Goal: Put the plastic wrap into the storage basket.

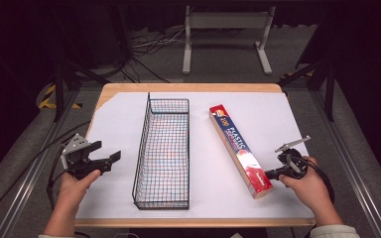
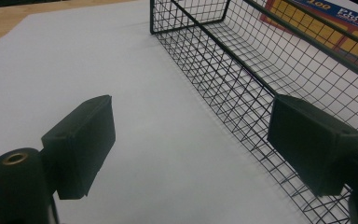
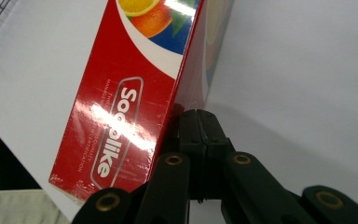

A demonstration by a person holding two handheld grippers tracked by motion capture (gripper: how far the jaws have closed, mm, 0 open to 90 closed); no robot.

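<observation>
While a white sheet [image 1: 278, 124] covers the light wooden table [image 1: 188, 88], the long black wire basket [image 1: 162, 153] sits left of centre, running near to far. Right of it lies the long red and blue plastic-wrap box [image 1: 239, 149], angled, its near end at the right gripper [image 1: 273, 173], whose jaws are pressed together beside the box's edge. Over on the left, the left gripper [image 1: 110, 159] hovers with jaws spread wide, just beside the basket. Grey floor, cables [image 1: 149, 44] and a white metal frame [image 1: 225, 34] lie beyond.
</observation>
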